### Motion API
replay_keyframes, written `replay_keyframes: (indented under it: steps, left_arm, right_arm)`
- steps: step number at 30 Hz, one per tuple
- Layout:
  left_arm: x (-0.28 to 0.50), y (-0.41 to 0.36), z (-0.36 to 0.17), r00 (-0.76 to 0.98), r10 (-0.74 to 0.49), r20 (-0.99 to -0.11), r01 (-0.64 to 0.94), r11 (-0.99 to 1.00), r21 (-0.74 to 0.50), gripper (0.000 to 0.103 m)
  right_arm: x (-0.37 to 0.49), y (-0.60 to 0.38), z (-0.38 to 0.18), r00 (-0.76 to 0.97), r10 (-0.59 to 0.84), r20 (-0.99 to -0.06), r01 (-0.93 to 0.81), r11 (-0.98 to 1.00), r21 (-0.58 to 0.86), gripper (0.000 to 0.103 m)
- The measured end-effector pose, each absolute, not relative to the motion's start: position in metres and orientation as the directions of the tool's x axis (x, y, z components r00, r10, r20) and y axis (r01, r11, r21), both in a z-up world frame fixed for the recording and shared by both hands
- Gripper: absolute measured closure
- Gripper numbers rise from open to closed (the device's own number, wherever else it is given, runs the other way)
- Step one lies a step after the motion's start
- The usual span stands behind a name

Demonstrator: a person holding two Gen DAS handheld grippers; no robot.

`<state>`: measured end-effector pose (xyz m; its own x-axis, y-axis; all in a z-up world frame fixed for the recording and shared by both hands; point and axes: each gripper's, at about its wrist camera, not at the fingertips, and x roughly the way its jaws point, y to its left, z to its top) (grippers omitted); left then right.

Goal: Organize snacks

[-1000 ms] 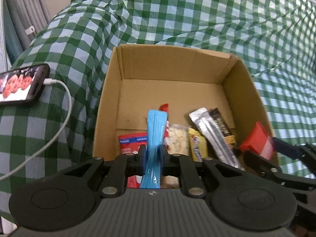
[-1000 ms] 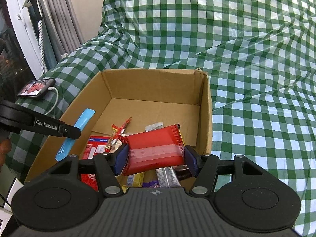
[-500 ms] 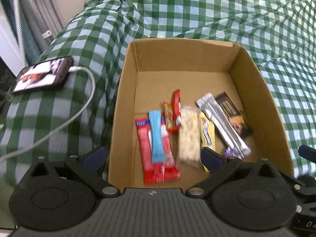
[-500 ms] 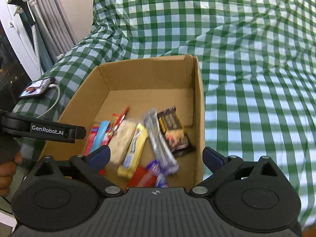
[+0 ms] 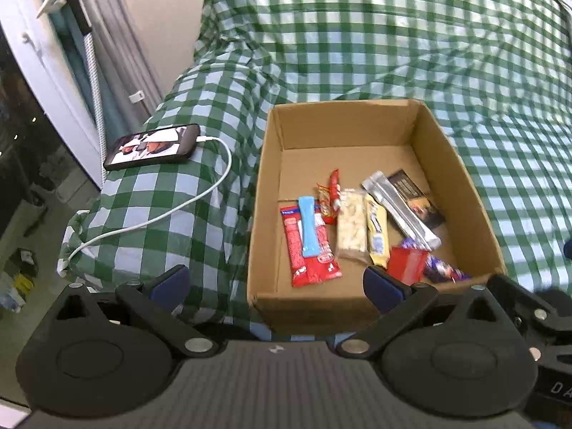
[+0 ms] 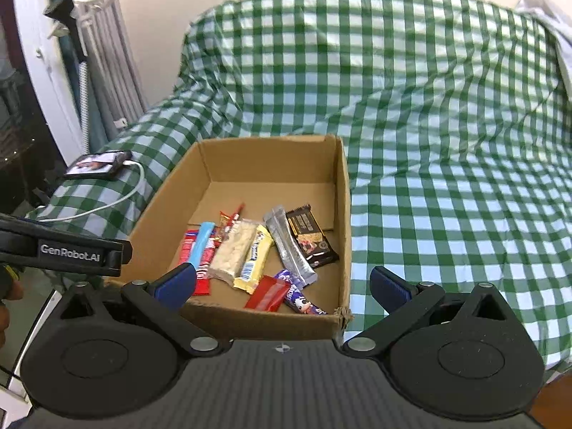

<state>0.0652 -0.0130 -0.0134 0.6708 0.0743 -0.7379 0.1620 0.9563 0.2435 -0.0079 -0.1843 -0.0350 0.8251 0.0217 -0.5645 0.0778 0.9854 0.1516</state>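
An open cardboard box [image 5: 346,125] [image 6: 271,161] sits on the green checked cloth. Several snacks lie flat on its floor. Among them are a light blue bar [image 5: 309,227] [image 6: 202,243] on top of a red wrapper [image 5: 311,264], and a red pouch [image 5: 407,262] [image 6: 268,293] near the front wall. My left gripper [image 5: 275,284] hangs open over the box's near left corner, holding nothing. My right gripper [image 6: 282,282] is above the front wall with its jaws opening and nothing between them. One black finger [image 6: 71,254] of the left gripper shows in the right wrist view.
A phone [image 5: 153,146] with a lit screen and its white cable [image 5: 161,214] lie on the cloth left of the box. Checked cloth [image 6: 447,178] covers the seat and back to the right. Grey curtains [image 5: 118,46] and a white door stand at far left.
The left gripper let go of the blue bar and the right let go of the red pouch; both now lie in the box. Both grippers opened wide and drew back and up.
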Motion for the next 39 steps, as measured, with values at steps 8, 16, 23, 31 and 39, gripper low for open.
replay_keyframes:
  steps: [8, 16, 23, 31, 39]
  left_arm:
    - [0.025, -0.003, -0.002, 0.695, -0.006, -0.719, 0.162, 0.976, 0.149, 0.000]
    - [0.004, 0.002, 0.001, 0.714, -0.007, -0.700, 0.154, 0.977, 0.147, 0.000]
    - [-0.002, 0.005, 0.004, 0.718, -0.007, -0.696, 0.151, 0.978, 0.145, 0.000]
    - [-0.007, 0.005, 0.007, 0.722, -0.011, -0.692, 0.151, 0.978, 0.142, 0.000]
    - [-0.008, 0.005, 0.006, 0.722, -0.007, -0.692, 0.149, 0.978, 0.146, 0.000]
  right_arm:
    - [-0.050, -0.172, -0.026, 0.860, -0.022, -0.509, 0.070, 0.995, 0.075, 0.001]
    - [-0.073, -0.164, -0.024, 0.871, -0.052, -0.489, 0.077, 0.997, 0.031, 0.001]
    - [-0.082, -0.156, -0.019, 0.887, -0.060, -0.457, 0.069, 0.998, 0.003, 0.001]
    - [-0.084, -0.154, -0.018, 0.893, -0.058, -0.447, 0.062, 0.998, -0.004, 0.001]
    - [-0.084, -0.153, -0.017, 0.893, -0.056, -0.447, 0.061, 0.998, -0.003, 0.001]
